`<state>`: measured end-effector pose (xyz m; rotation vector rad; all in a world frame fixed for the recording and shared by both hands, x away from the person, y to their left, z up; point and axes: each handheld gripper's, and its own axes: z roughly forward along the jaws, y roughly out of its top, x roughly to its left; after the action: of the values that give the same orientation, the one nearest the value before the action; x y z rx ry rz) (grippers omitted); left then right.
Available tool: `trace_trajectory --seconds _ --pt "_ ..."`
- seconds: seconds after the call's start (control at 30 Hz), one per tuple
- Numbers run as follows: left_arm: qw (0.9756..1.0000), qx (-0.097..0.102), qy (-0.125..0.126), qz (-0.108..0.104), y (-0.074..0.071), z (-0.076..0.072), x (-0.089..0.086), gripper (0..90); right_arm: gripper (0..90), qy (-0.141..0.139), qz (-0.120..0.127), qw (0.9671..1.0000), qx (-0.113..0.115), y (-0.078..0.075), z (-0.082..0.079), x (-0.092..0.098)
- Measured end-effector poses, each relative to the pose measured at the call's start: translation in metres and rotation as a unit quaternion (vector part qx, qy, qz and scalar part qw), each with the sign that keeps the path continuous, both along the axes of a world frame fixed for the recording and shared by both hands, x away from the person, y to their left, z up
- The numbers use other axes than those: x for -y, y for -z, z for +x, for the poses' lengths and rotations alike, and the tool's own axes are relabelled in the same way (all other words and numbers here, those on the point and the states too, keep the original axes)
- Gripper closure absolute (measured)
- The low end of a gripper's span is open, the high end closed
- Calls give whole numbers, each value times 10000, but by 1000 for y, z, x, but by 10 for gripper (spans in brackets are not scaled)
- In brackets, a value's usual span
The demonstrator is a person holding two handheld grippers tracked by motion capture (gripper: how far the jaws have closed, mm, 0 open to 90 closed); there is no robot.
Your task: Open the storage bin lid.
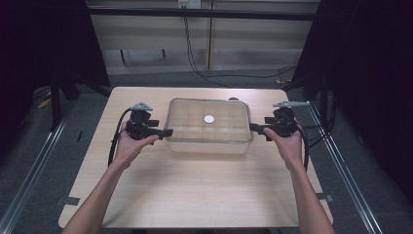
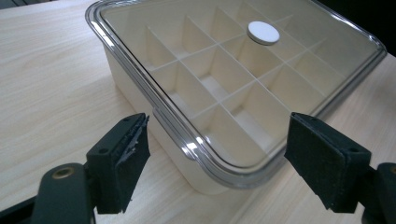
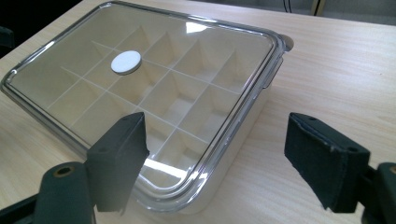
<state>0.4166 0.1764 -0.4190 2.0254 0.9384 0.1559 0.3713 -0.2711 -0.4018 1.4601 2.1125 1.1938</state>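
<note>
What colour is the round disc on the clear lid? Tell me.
White; the small round disc shows best in the left gripper view.

High view dim, corners black; table (image 1: 195, 185) evenly lit from overhead. Glare streaks on clear lid (image 3: 187, 28). Jaws near the lens slightly soft.

Box (image 2: 201, 177) far corners cut off; compartment floors perhaps hidden by glare

Bare table (image 1: 204, 190) all round; lidded box (image 1: 209, 127) blocks centre.
</note>
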Motion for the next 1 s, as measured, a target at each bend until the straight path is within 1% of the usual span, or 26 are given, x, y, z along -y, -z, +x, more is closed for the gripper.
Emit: trace_trajectory --seconds 0.07,0.1,0.13,0.2,0.27,0.3,0.33,0.4,0.43,0.47,0.5,0.53,0.57,0.67,0.7,0.73,0.77,0.8,0.83,0.87,0.93,0.97,1.0 --pt "10000 -2 -32 7 -2 4 1 211 210 -85 7 9999 -111 1 6 -1" --pt "10000 10 -75 -40 -3 7 2 207 212 -81 -5 9999 -149 2 7 -2" --pt "9999 3 -106 -35 -3 9 2 200 211 -117 -60 9997 -204 2 11 -4" --pt "9998 -12 -184 -30 -4 13 3 219 211 -167 -42 9994 -300 5 15 -7" --pt "9999 -61 -159 -23 -4 17 2 218 210 -190 -53 9991 -387 8 20 -10" --pt "9998 -50 -162 -61 -4 18 3 217 207 -189 -89 9989 -422 9 22 -10" --pt "9999 -46 -127 -20 -5 18 3 216 203 -186 -77 9987 -472 12 25 -12" --pt "10000 -65 -73 -13 -4 17 6 196 186 -210 -72 9980 -586 15 29 -15" --pt "10000 -59 -36 33 -4 16 6 198 177 -204 -108 9979 -601 17 31 -16" --pt "10000 -63 -9 21 -2 16 7 199 177 -173 -153 9980 -591 18 31 -19" --pt "9999 -91 18 64 -2 16 7 199 177 -202 -147 9980 -576 19 32 -20" --pt "9999 -110 -23 20 -1 16 8 199 177 -219 -111 9979 -604 20 32 -22" --pt "9999 -136 -13 59 1 17 8 198 176 -209 -112 9978 -617 21 33 -23" --pt "9997 -223 -28 68 4 19 10 190 173 -252 -130 9972 -690 25 36 -27" --pt "9997 -252 -26 32 6 20 11 189 178 -230 -142 9970 -720 26 37 -29" --pt "9995 -298 -37 73 8 22 11 190 185 -216 -146 9970 -723 27 37 -29" --pt "9994 -320 -99 23 10 23 12 190 199 -184 -116 9971 -729 27 38 -29" --pt "9994 -318 -42 100 11 24 12 190 210 -169 -81 9971 -737 28 38 -29" --pt "9995 -314 -54 89 12 24 13 189 209 -156 -59 9971 -744 28 39 -29" --pt "9994 -334 -37 120 13 25 14 189 207 -138 -59 9971 -747 29 39 -29" --pt "9993 -369 -42 77 14 25 16 188 188 -120 -46 9970 -762 31 40 -29" --pt "9993 -364 -38 84 14 24 17 187 151 -146 -25 9968 -789 32 41 -30" --pt "9993 -345 -31 136 15 24 19 187 151 -146 -25 9968 -789 32 41 -30"
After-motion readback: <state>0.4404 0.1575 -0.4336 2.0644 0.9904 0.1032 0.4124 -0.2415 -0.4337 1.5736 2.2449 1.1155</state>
